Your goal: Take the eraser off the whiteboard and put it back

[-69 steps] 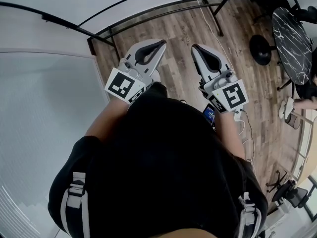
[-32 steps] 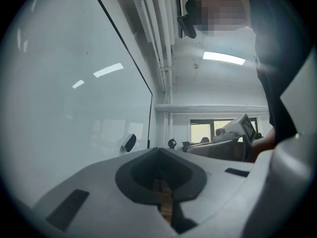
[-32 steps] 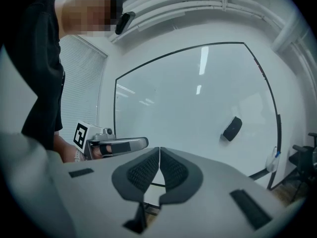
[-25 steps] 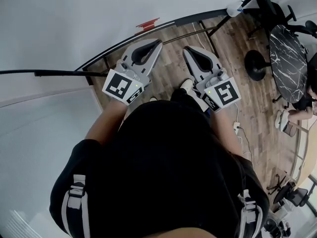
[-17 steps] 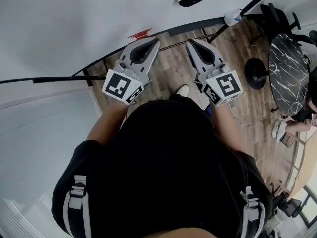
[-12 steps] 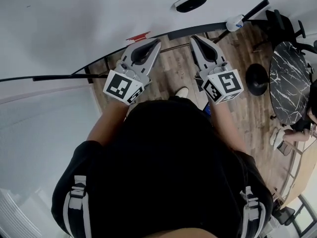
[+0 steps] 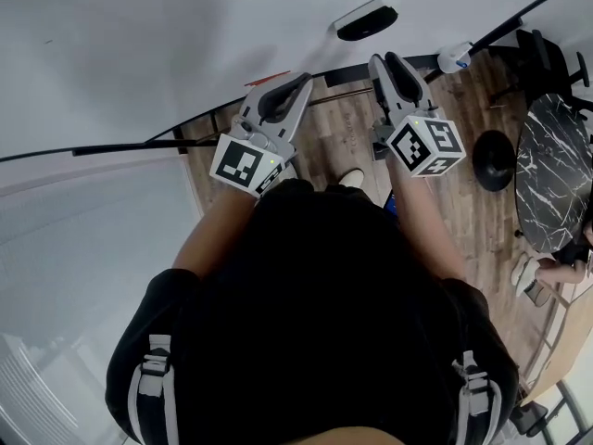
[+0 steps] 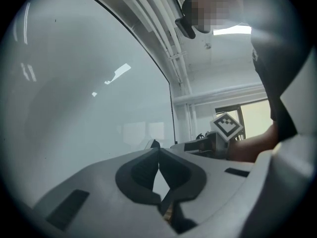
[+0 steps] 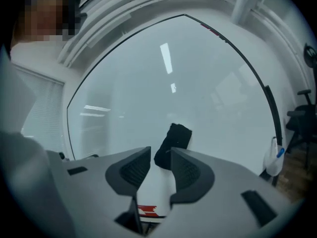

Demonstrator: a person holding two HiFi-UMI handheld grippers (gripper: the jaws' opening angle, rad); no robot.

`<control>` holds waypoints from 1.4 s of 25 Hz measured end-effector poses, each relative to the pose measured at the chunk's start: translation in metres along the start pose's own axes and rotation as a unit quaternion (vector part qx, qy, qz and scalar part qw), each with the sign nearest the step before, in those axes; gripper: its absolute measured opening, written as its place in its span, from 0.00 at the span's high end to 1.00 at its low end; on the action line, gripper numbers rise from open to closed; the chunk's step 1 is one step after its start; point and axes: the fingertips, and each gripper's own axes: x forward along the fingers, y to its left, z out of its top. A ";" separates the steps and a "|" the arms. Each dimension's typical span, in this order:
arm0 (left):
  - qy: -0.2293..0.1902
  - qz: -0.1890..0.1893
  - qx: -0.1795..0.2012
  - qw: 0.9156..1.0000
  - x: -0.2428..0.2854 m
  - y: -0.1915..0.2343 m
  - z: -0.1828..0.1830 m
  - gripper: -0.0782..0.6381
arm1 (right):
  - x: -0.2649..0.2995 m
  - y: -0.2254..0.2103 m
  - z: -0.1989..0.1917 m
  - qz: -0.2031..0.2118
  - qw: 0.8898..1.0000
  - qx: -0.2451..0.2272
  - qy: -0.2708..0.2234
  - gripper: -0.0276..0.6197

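Note:
The eraser (image 7: pixel 366 19), black with a pale back, sticks to the whiteboard (image 7: pixel 167 35). In the right gripper view the eraser (image 9: pixel 173 144) shows as a dark block just beyond the jaw tips, not between them. My right gripper (image 7: pixel 384 63) points level at the board a short way below the eraser; its jaws are opening and hold nothing. In its own view my right gripper (image 9: pixel 161 157) shows a clear gap between its pads. My left gripper (image 7: pixel 298 83) hangs beside it to the left, shut and empty. In the left gripper view the tips of my left gripper (image 8: pixel 158 150) meet, with the whiteboard (image 8: pixel 74 93) filling the left side.
A white and blue object (image 7: pixel 454 57) sits at the board's lower frame to the right. A small red and white piece (image 7: pixel 264 79) lies at the frame near the left gripper. A round marble table (image 7: pixel 556 170) and a black stool base (image 7: pixel 493 160) stand on the wooden floor.
Both grippers have come closer to the whiteboard. The right gripper has rolled and swung toward the eraser, and its jaws, shut before, now stand apart. The left jaws stayed shut.

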 end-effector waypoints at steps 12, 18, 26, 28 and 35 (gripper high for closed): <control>-0.007 -0.029 -0.011 1.000 -0.001 0.039 -0.002 0.88 | 0.054 -0.037 -0.004 -0.094 0.978 0.182 -0.042 0.53; -0.005 -0.031 -0.017 0.999 -0.011 0.056 -0.007 0.88 | 0.069 -0.038 -0.008 -0.089 0.967 0.228 -0.062 0.53; 0.005 -0.025 -0.036 0.999 -0.018 0.075 -0.019 0.88 | 0.084 -0.033 -0.004 -0.077 0.967 0.233 -0.064 0.53; 0.006 -0.025 -0.039 0.999 -0.017 0.076 -0.020 0.88 | 0.087 -0.034 -0.005 -0.077 0.967 0.236 -0.057 0.53; 0.002 -0.027 -0.038 0.999 -0.019 0.077 -0.017 0.88 | 0.088 -0.034 -0.004 -0.090 0.969 0.223 -0.050 0.62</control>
